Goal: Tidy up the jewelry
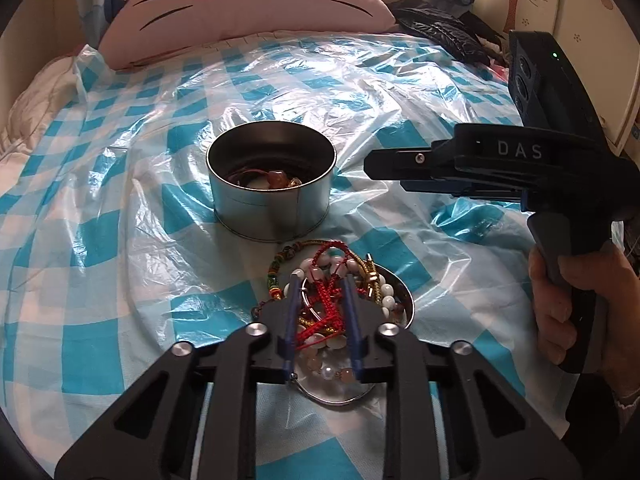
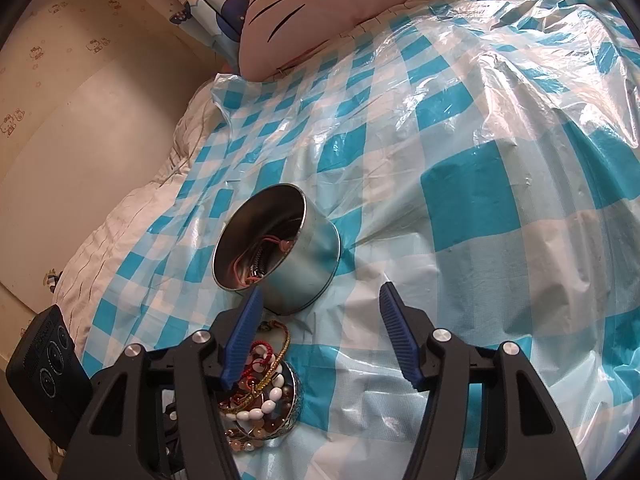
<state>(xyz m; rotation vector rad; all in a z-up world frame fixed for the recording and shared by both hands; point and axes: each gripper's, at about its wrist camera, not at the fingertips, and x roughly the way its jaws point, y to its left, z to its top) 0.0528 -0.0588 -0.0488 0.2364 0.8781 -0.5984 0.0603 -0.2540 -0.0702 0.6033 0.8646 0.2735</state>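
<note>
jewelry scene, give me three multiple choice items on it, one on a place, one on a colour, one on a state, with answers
1. Where does the round tin stand relative to the shallow dish of jewelry?
A. beyond it
B. inside it
C. under it

2. What colour is the braided cord between the left tool fingers?
A. green
B. red
C. black

3. How is the right tool?
A. shut on beads
B. shut, empty
C. open, empty

Answers: 1 A, the tin sits farther up the checked sheet. 2 B, the cord is bright red. 3 C, its blue fingers stand wide apart over the sheet.
</note>
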